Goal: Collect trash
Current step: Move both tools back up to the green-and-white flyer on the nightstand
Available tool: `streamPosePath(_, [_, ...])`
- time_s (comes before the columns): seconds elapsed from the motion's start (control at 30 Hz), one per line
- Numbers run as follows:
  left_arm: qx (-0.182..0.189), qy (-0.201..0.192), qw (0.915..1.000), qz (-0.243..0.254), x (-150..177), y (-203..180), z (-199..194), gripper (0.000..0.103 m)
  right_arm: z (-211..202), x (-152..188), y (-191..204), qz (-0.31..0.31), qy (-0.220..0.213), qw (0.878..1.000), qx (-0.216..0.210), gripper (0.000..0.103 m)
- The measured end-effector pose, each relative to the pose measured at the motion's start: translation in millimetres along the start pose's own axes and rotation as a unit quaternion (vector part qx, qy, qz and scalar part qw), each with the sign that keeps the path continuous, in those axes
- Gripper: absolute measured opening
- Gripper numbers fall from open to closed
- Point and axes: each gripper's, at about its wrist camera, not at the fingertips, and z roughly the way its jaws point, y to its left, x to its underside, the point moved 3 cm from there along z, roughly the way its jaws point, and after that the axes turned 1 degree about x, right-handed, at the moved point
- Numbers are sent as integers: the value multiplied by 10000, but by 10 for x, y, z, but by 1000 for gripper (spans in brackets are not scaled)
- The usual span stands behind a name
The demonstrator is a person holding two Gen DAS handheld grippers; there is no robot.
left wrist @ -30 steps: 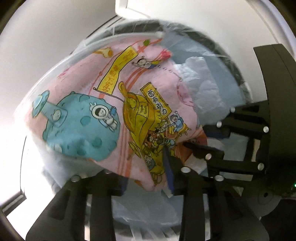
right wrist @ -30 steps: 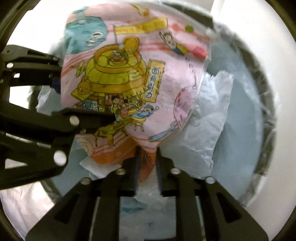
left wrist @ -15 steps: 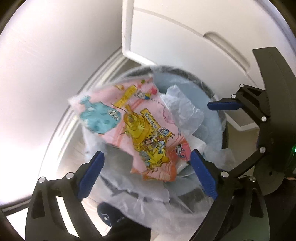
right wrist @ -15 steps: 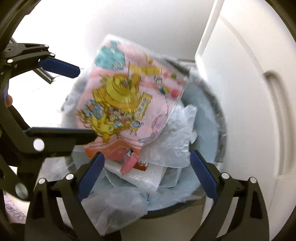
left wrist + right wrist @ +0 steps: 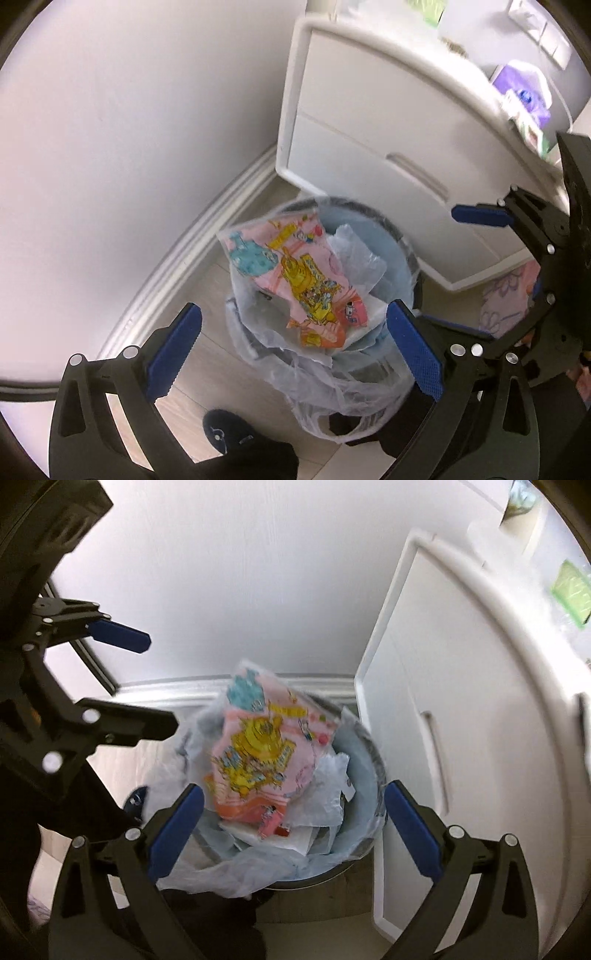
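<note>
A pink cartoon-printed wrapper [image 5: 295, 273] lies on top of crumpled clear plastic in a round trash bin [image 5: 402, 243] lined with a pale blue bag. It also shows in the right wrist view [image 5: 266, 753], in the bin [image 5: 369, 775]. My left gripper [image 5: 295, 354] is open and empty, held above and in front of the bin. My right gripper [image 5: 291, 834] is open and empty too, above the bin. The right gripper's blue pads [image 5: 480, 216] show in the left wrist view; the left gripper's pads [image 5: 118, 637] show in the right wrist view.
A white cabinet [image 5: 388, 122] stands right behind the bin, also in the right wrist view [image 5: 461, 701]. A white wall and baseboard [image 5: 192, 258] run on the left. A dark slipper [image 5: 229, 432] is on the wooden floor. Pink patterned fabric [image 5: 506, 295] lies at right.
Both grippers, shut on the wrapper a second ago, have opened and let it go. Both have pulled back and up, so the bin now looks smaller.
</note>
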Motion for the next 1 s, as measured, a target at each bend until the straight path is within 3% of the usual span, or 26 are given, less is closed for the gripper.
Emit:
streamPosePath(0.27, [-30,-423,9990,136,-164,-98,-565,97,-765,2,-29,494,-803,9953,222,96])
streamPosePath(0.5, [84,-692,9971,317,-317,-404,-893,97,-1565,170,-383,1427,-1476,9764,668,96])
streamPosePath(0.87, [642,-1268,9869,760,-751,-1140,-1249,97,-2299,636,-1108,2764,-1801,9356,1258,96])
streamPosePath(1.0, [864,-1358,9838,788,-855,-1342,-1280,97,-2435,782,-1240,2910,-1854,9280,1403,96])
